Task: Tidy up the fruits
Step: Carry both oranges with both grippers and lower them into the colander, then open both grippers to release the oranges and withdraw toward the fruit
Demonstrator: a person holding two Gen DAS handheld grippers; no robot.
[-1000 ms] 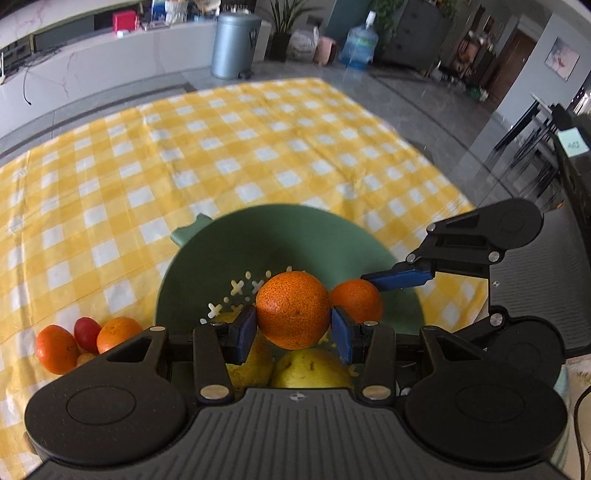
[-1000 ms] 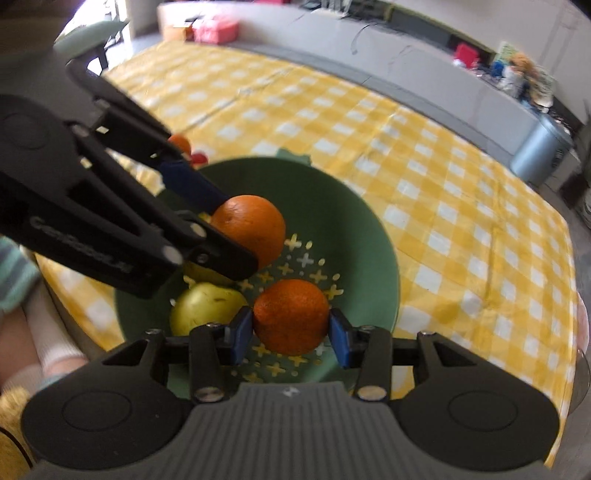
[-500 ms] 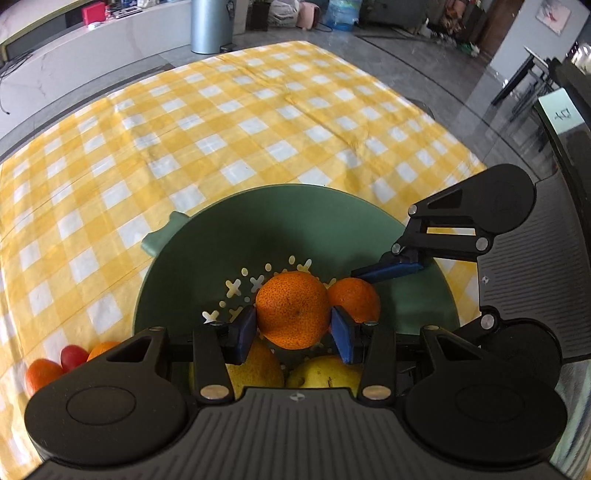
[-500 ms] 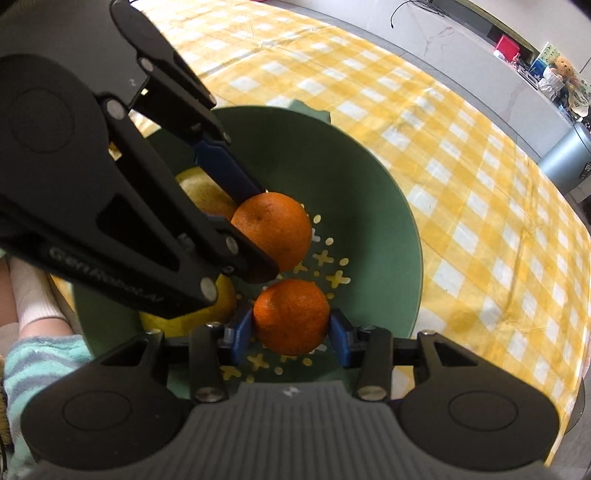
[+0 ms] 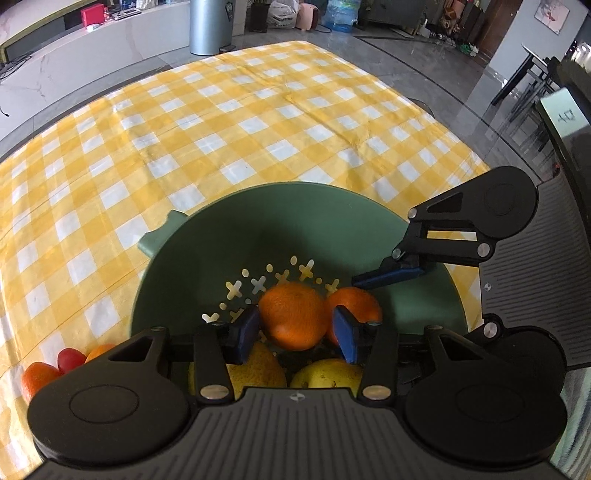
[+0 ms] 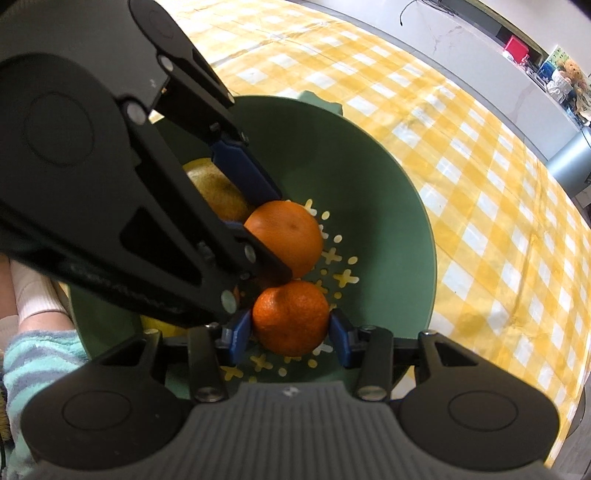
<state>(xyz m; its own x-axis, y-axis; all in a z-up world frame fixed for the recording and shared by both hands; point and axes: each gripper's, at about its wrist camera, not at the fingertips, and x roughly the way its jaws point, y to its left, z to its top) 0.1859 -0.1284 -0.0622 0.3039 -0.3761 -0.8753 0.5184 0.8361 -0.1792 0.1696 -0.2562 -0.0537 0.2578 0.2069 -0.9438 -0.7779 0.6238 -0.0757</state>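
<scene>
A green colander bowl (image 5: 317, 218) stands on the yellow checked cloth and also shows in the right wrist view (image 6: 369, 177). My left gripper (image 5: 295, 328) is low inside it, its blue pads apart on either side of an orange (image 5: 291, 317) that sits at the bowl bottom. My right gripper (image 6: 291, 330) is shut on a second orange (image 6: 290, 317), right beside the first (image 6: 286, 240). The right gripper shows in the left wrist view (image 5: 391, 275). Two yellow pears (image 5: 258, 369) (image 5: 328, 373) lie in the bowl under the left gripper.
Two small oranges (image 5: 37, 374) and a red tomato (image 5: 70, 358) lie on the cloth left of the bowl. The table edge (image 5: 461, 147) runs to the right. A grey bin (image 5: 210, 26) stands beyond the table.
Both grippers have come lower into the bowl. The left gripper's pads have parted slightly from its orange. The right gripper still grips its orange.
</scene>
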